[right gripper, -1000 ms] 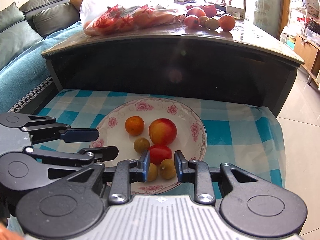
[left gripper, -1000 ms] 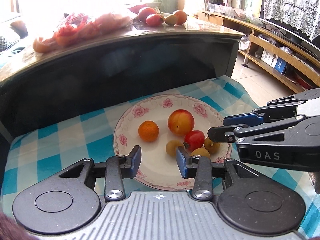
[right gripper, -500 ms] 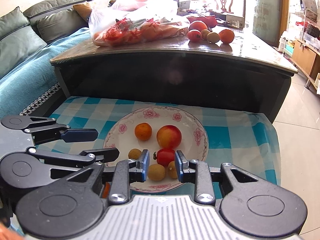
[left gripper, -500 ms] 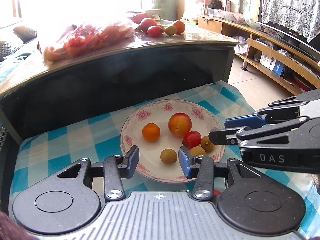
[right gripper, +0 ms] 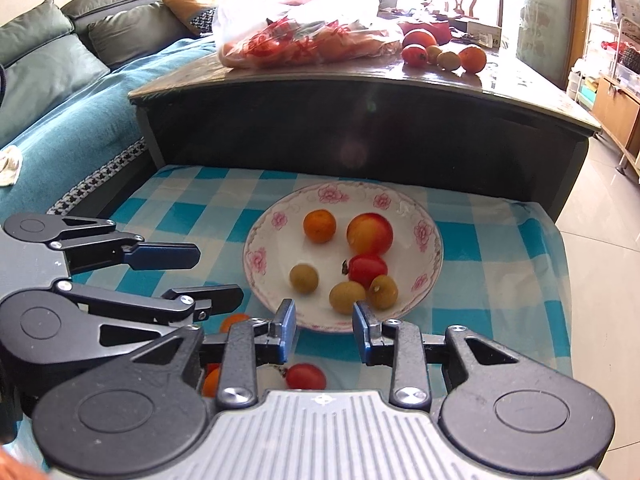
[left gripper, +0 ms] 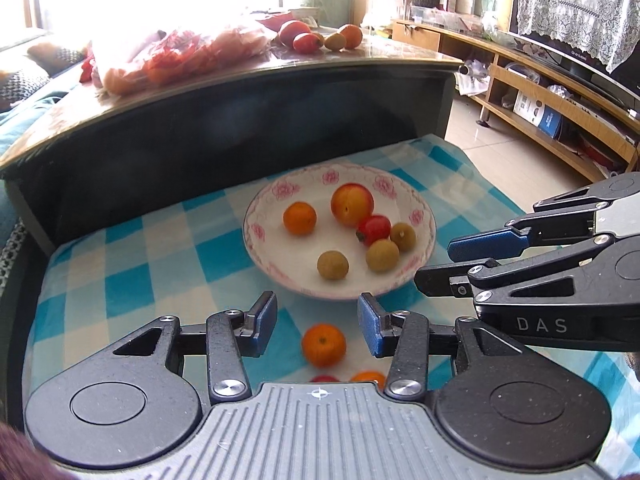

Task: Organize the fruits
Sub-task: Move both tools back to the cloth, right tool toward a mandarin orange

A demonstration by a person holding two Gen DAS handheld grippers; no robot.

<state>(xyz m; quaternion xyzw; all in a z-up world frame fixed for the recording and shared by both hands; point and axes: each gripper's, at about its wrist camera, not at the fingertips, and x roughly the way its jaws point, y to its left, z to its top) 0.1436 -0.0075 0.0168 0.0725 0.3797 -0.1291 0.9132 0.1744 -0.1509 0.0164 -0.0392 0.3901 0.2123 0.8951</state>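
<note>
A blue-checked cloth (right gripper: 500,240) carries a floral plate (right gripper: 434,248), 2 oranges (left gripper: 323,345) and a tomato (right gripper: 305,376).

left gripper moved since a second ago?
Yes. The left gripper has backed away from the plate: its fingertips overlapped the plate before and now sit short of its near rim, over the checked cloth.

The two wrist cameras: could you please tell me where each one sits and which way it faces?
Left wrist: sits on the left gripper, looks forward and down at the plate; the right gripper enters from the right.
Right wrist: sits on the right gripper, jaws opening with nothing between them, facing the same way; the left gripper enters from the left.
Shared: plate, peach, checked cloth, dark table behind, and an orange on the cloth.
</note>
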